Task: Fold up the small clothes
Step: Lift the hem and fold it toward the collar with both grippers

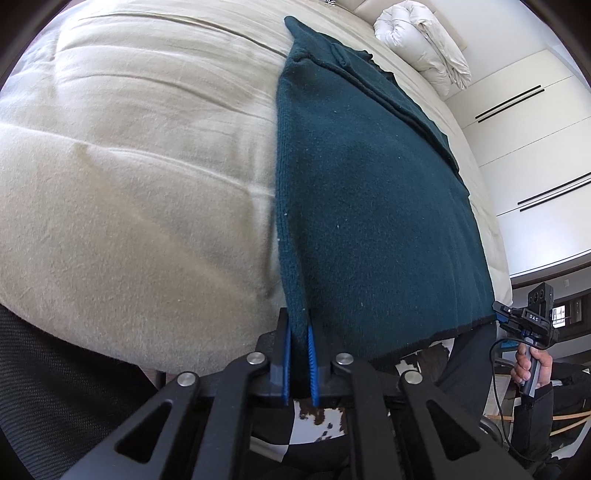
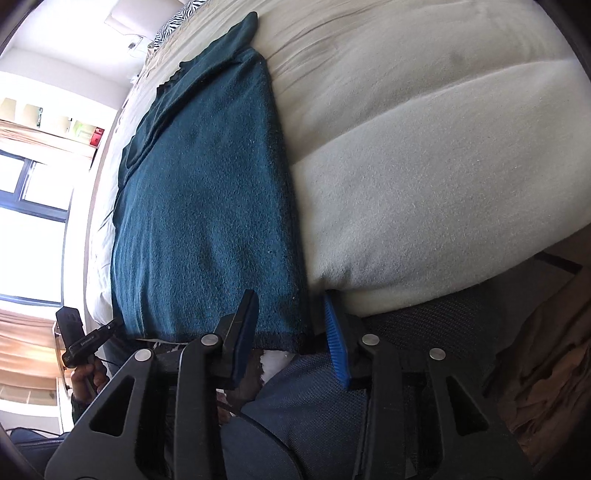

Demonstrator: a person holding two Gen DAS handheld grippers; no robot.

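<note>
On the bed (image 1: 129, 184), a dark teal sweater (image 1: 369, 203) lies flat lengthwise on the cream cover, its hem at the near edge of the mattress and hanging just over it. Sleeves look folded in over the body; the far end tapers to a point near the top of the bed.

My left gripper (image 1: 299, 354) is pressed together on the sweater's near left corner. Knit fabric is sandwiched between the blue pads (image 1: 312, 365), with the fold edge running straight up from them.

My right gripper (image 2: 291, 332) is at the near right corner of the same hem. Its jaws are partly spread, and the hem corner sits between them. The left pad sits over the fabric and the right pad (image 2: 338, 350) is just off the sweater's side edge, against the bed cover. I can't see the pads pressing on the cloth, so I don't count it as a pinch.

Each wrist view catches the other unit. The right hand (image 1: 532, 363) on its handle shows low at the right of the left view, and the left hand (image 2: 86, 376) low at the left of the right view.

A bundled white duvet (image 1: 424, 40) is at the far corner of the bed, well apart from the sweater. A zebra-print pillow (image 2: 181, 18) is at the head end. White cabinet fronts (image 1: 517, 129) are to one side and a window (image 2: 33, 184) to the other. A black-and-white patterned floor shows below the hem.
</note>
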